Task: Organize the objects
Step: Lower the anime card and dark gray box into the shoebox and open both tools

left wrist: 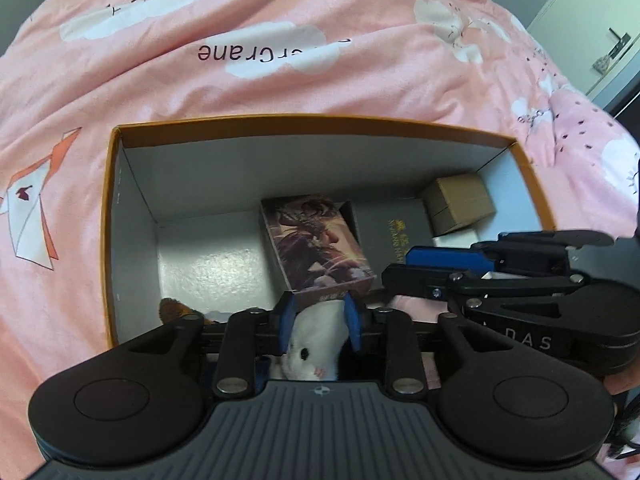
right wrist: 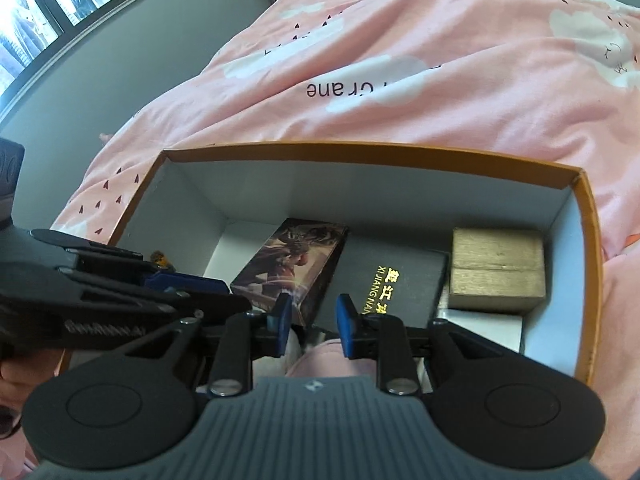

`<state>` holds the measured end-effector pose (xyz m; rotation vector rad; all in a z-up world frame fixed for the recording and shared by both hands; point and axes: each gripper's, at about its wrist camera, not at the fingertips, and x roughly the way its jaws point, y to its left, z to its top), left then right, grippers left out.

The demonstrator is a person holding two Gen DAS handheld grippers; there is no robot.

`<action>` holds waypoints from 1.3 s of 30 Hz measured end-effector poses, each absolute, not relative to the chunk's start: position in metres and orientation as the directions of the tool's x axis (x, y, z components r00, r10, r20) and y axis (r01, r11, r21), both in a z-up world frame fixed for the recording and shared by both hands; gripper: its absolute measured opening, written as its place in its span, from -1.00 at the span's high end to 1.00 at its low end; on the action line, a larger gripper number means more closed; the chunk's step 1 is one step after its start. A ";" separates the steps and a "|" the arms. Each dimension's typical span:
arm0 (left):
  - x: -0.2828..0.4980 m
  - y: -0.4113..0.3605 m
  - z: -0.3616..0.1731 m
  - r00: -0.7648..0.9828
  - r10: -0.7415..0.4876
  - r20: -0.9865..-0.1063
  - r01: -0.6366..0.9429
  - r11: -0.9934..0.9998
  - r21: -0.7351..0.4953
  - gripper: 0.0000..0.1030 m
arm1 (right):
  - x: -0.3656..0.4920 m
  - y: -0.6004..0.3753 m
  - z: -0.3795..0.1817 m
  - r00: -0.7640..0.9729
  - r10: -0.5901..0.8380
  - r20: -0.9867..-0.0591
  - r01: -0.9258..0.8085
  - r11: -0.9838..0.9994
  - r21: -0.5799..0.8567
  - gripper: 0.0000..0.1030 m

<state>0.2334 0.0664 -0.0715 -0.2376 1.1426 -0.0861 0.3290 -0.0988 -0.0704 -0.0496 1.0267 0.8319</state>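
An orange-rimmed cardboard box lies open on a pink bedspread. Inside are an illustrated card box, a black book with gold lettering and a small brown carton. My left gripper is shut on a white plush toy at the box's near edge. My right gripper is held over the box's near side, its pads apart with a pink and white soft thing showing between them; whether it grips is unclear. It shows in the left wrist view.
The pink bedspread with white clouds surrounds the box. A brown furry item lies in the box's near left corner. A grey wall and window are at far left; a white door is at far right.
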 end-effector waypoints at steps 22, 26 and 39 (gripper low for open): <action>0.219 0.074 -0.073 0.349 -0.178 -0.920 -0.071 0.974 -0.215 0.47 | 0.328 -0.069 -0.089 0.191 0.559 -0.807 -0.669 0.675 0.310 0.76; 0.218 0.076 -0.073 0.347 -0.197 -0.917 -0.079 0.968 -0.238 0.49 | 0.332 -0.065 -0.094 0.187 0.568 -0.801 -0.670 0.671 0.319 0.82; 0.215 0.087 -0.068 0.416 -0.243 -0.876 -0.090 0.948 -0.306 0.53 | 0.332 -0.073 -0.097 0.160 0.561 -0.812 -0.634 0.689 0.351 0.72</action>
